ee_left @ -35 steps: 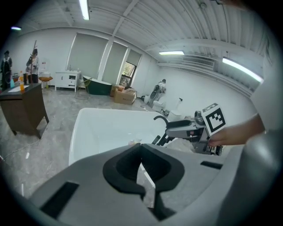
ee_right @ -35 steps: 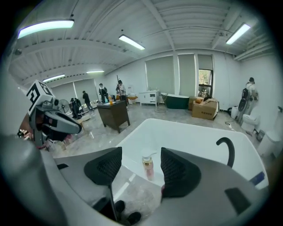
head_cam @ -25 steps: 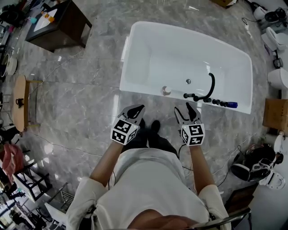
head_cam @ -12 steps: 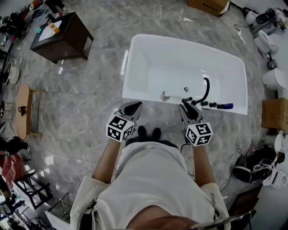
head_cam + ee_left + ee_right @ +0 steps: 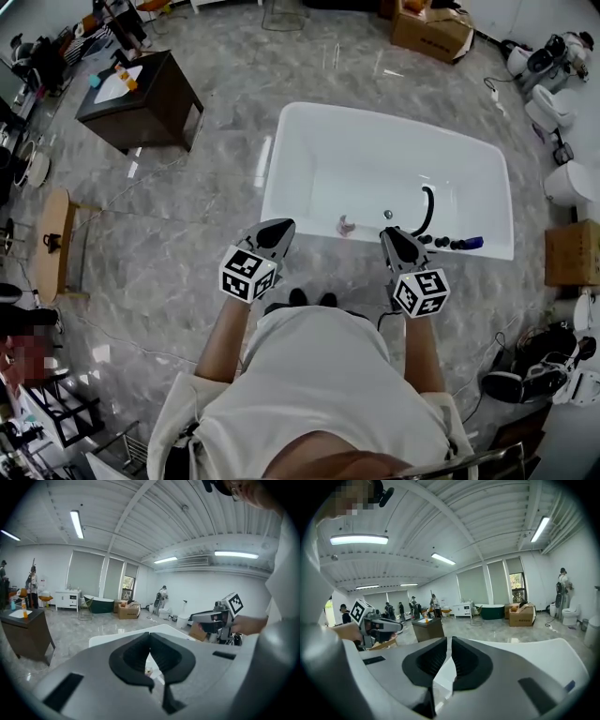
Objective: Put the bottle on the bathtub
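I judged the blue bottle [image 5: 472,243] already set on the bathtub [image 5: 281,178] rim, my left gripper [image 5: 279,225] pressed together and my right gripper [image 5: 390,232] having just closed its jaws on nothing, so only backing away remained.

Bright even light from ceiling tubes [image 5: 77,524], glare on glossy floor [image 5: 263,157], dark warped fisheye edges

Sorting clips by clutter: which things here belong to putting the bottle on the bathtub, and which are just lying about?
Job in hand:
bathtub
small pale bottle, as it seems, standing on the tub's near rim

Lying about:
black hose curving over the near rim
blue item on the same rim
dark table
cardboard box
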Tool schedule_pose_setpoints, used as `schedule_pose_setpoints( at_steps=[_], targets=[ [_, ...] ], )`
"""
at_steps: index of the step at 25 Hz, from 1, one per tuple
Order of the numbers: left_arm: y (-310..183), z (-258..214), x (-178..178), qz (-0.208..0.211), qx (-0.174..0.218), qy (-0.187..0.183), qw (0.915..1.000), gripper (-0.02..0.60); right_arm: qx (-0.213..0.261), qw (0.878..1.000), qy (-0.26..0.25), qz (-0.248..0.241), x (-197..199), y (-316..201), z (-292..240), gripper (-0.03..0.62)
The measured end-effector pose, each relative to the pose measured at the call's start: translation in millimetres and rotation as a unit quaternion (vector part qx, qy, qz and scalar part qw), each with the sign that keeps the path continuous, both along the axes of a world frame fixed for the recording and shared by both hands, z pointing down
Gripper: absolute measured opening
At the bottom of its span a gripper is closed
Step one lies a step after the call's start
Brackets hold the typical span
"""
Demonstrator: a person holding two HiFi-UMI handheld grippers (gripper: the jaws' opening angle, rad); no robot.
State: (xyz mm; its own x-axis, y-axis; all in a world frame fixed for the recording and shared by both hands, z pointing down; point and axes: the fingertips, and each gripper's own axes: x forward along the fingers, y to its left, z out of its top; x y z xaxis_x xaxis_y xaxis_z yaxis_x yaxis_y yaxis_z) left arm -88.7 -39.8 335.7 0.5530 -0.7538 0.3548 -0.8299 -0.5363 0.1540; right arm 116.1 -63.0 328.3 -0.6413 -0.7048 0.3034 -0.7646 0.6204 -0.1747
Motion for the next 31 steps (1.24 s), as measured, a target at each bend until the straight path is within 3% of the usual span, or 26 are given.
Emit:
schedule_pose_setpoints(
  at_steps=[7, 31],
  targets=[
    [-2.2, -8.5, 1.1, 0.003, 0.010, 0.000, 0.9999, 0.008, 0.026, 1.000, 0.013, -0.001, 10.8, 1.0, -14.7, 0.038],
    [-1.0, -5.3, 7.7, -0.008, 0.005, 0.011, 0.9999, 0.008, 0.048, 0.998, 0.043, -0.022, 16.7, 2.7, -27.2, 0.037]
  ],
)
